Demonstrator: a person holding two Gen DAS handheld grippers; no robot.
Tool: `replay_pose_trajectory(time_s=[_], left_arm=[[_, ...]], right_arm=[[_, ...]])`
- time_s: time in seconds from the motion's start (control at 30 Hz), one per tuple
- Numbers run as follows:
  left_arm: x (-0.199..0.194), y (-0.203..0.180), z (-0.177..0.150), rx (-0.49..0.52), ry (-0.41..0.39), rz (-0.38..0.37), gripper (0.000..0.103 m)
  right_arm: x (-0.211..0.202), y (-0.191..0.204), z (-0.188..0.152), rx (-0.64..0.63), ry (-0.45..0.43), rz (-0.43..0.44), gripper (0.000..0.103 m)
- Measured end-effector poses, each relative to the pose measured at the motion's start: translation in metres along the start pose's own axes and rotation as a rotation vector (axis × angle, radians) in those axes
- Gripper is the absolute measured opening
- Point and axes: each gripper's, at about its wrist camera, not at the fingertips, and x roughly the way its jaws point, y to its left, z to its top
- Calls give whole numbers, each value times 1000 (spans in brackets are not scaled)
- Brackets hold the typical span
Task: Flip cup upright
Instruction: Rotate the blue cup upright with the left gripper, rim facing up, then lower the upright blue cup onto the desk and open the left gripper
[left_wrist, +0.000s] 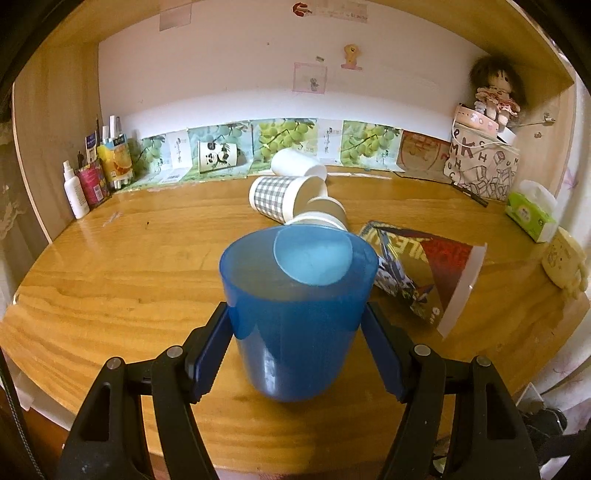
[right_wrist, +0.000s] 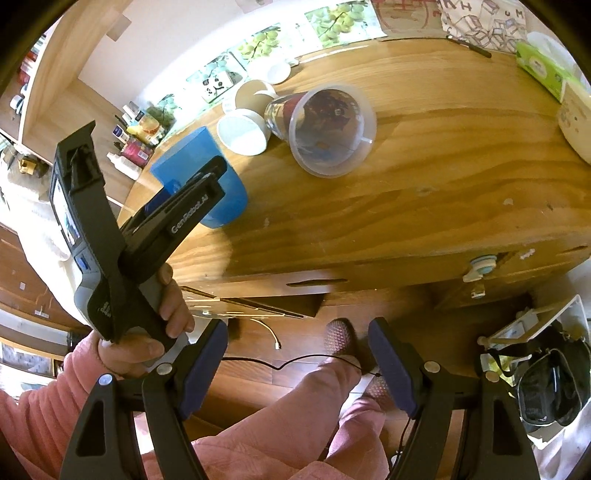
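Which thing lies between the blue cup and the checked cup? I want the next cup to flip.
In the left wrist view, a white paper cup on its side lies between the blue cup and the checked cup.

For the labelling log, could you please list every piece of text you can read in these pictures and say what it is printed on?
"GenRobot.AI": on the arm of the left hand-held gripper, seen from the right wrist view.
"M", "K", "H", scattered letters: on the printed cloth bag.
Large letters on the lying printed plastic cup: cut off and tilted, not readable.
Bottle and carton labels, the tissue pack and the wall notes: too small or blurred.
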Motion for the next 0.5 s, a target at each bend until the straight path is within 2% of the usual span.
replay_pose_trajectory(time_s=[0.27,0.5], left_arm=[[-9,-5,-19,40,36,-7,74],[-27,-6,-37,79,131,-10,74]], right_arm=[[-7,-5,-6,0,-9,5,79],[-15,-7,-14,-5,-27,0,79]])
